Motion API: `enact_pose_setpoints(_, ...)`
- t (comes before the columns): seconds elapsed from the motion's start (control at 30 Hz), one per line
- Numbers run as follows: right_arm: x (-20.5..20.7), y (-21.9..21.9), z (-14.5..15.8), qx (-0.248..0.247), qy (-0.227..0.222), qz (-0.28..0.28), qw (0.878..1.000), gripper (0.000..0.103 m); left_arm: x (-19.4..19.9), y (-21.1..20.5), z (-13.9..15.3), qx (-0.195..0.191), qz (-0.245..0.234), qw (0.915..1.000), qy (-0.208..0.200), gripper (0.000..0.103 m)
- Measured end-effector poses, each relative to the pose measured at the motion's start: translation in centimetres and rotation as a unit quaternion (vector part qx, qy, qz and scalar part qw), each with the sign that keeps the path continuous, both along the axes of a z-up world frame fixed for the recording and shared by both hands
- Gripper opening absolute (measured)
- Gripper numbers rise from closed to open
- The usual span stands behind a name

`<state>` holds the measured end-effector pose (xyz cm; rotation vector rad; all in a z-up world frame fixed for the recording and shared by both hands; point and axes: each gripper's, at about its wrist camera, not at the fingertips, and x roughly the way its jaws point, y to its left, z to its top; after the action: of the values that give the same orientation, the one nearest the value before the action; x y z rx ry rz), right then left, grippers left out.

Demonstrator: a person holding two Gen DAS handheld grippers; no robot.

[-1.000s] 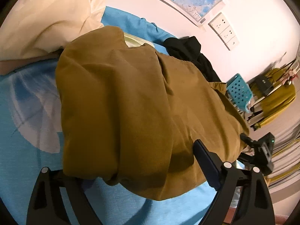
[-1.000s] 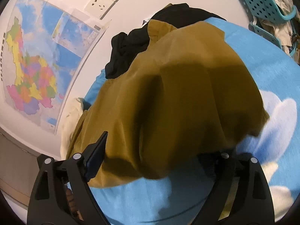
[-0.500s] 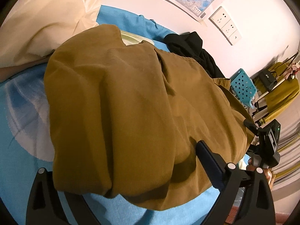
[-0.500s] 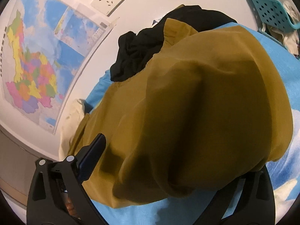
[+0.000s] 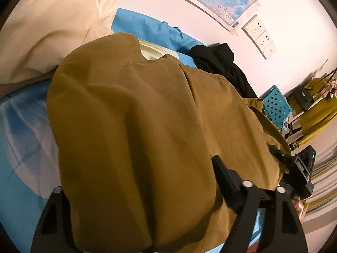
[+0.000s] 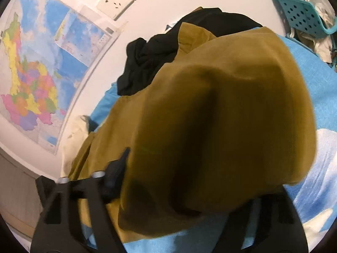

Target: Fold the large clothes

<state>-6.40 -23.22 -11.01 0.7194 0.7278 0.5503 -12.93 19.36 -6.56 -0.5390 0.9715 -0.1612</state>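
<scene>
You had the garment (image 5: pixel 137 126) bunched near the bed's (image 5: pixel 23 168) front edge, both the left gripper (image 5: pixel 145 217) and right gripper (image 6: pixel 185 191) closing on its near hem, and needed equal, full-thickness bites before lifting.

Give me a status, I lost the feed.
Left gripper and right gripper both closing, near edge of the mustard garment between each pair of jaws. Garment bunched on the blue bedsheet. Black clothing lies beyond it.
</scene>
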Motion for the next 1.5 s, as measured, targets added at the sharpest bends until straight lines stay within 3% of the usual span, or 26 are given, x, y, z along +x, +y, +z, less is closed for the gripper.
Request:
enact_pose_setpoints(0.1,0.1,-0.8,-0.6,0.037,-0.001,0.003,0.999,0.057,-0.1,0.4,0.0,-0.008,-0.001,1.0000,-0.001,0.069)
enact_pose_setpoints(0.17,1.0,-0.6,-1.4,0.050,0.018,0.021,0.998,0.064,0.1,0.3,-0.2,-0.008,-0.008,0.9999,0.002,0.072)
enact_pose_setpoints(0.2,1.0,-0.4,-1.0,0.038,0.015,0.023,0.999,0.068,0.2,0.2,-0.3,-0.012,-0.018,0.9998,-0.001,0.080)
enact_pose_setpoints(0.27,1.2,0.0,-0.6,0.041,0.013,0.027,0.999,0.080,0.5,-0.1,-0.2,-0.010,-0.030,0.9995,-0.005,0.083)
enact_pose_setpoints(0.33,1.3,0.7,-0.1,0.027,0.010,0.028,0.999,0.083,0.8,-0.4,-0.1,-0.003,-0.029,0.9996,-0.003,0.083)
enact_pose_setpoints(0.37,1.4,1.1,0.0,0.015,0.005,0.026,1.000,0.081,0.9,-0.4,-0.2,0.000,-0.028,0.9996,-0.003,0.082)
enact_pose_setpoints(0.4,1.3,1.3,0.1,0.005,0.002,0.021,1.000,0.068,1.0,-0.5,-0.1,0.007,-0.023,0.9997,-0.001,0.077)
enact_pose_setpoints(0.43,1.3,1.3,0.2,-0.009,-0.002,0.020,1.000,0.064,1.1,-0.6,-0.1,0.015,-0.021,0.9997,0.001,0.073)
enact_pose_setpoints(0.47,1.3,1.1,0.1,-0.007,-0.003,0.020,1.000,0.055,1.1,-0.6,0.0,0.017,-0.020,0.9996,0.003,0.069)
enact_pose_setpoints(0.57,1.0,0.5,0.4,0.013,-0.009,0.026,1.000,0.040,1.0,-0.6,0.6,0.025,-0.019,0.9995,0.001,0.059)
enact_pose_setpoints(0.77,-0.4,0.6,2.9,-0.002,-0.053,0.050,0.997,0.036,0.6,-0.9,1.9,0.039,-0.023,0.9989,-0.009,0.055)
enact_pose_setpoints(0.87,0.0,0.7,2.2,-0.018,-0.034,0.054,0.998,0.042,0.7,-0.8,1.2,0.040,-0.026,0.9988,0.005,0.056)
enact_pose_setpoints(1.03,0.8,0.5,-0.2,0.003,0.006,0.056,0.998,0.053,0.8,-0.2,0.1,0.026,-0.032,0.9989,0.021,0.067)
enact_pose_setpoints(1.2,1.1,2.0,0.1,-0.016,-0.003,0.077,0.997,0.082,0.7,-0.7,-0.1,0.027,-0.048,0.9983,0.017,0.077)
enact_pose_setpoints(1.23,1.1,2.4,0.2,-0.020,-0.005,0.076,0.997,0.083,0.8,-0.9,-0.1,0.029,-0.051,0.9981,0.015,0.078)
enact_pose_setpoints(1.33,1.3,3.4,0.5,-0.043,-0.015,0.065,0.997,0.074,0.8,-1.5,-0.1,0.049,-0.052,0.9974,0.013,0.078)
enact_pose_setpoints(1.4,1.5,3.3,0.3,-0.035,-0.009,0.063,0.997,0.058,0.9,-1.5,0.0,0.049,-0.051,0.9974,0.013,0.070)
enact_pose_setpoints(1.5,1.6,2.7,0.0,-0.023,-0.006,0.070,0.997,0.043,1.0,-1.4,0.2,0.045,-0.047,0.9978,0.013,0.061)
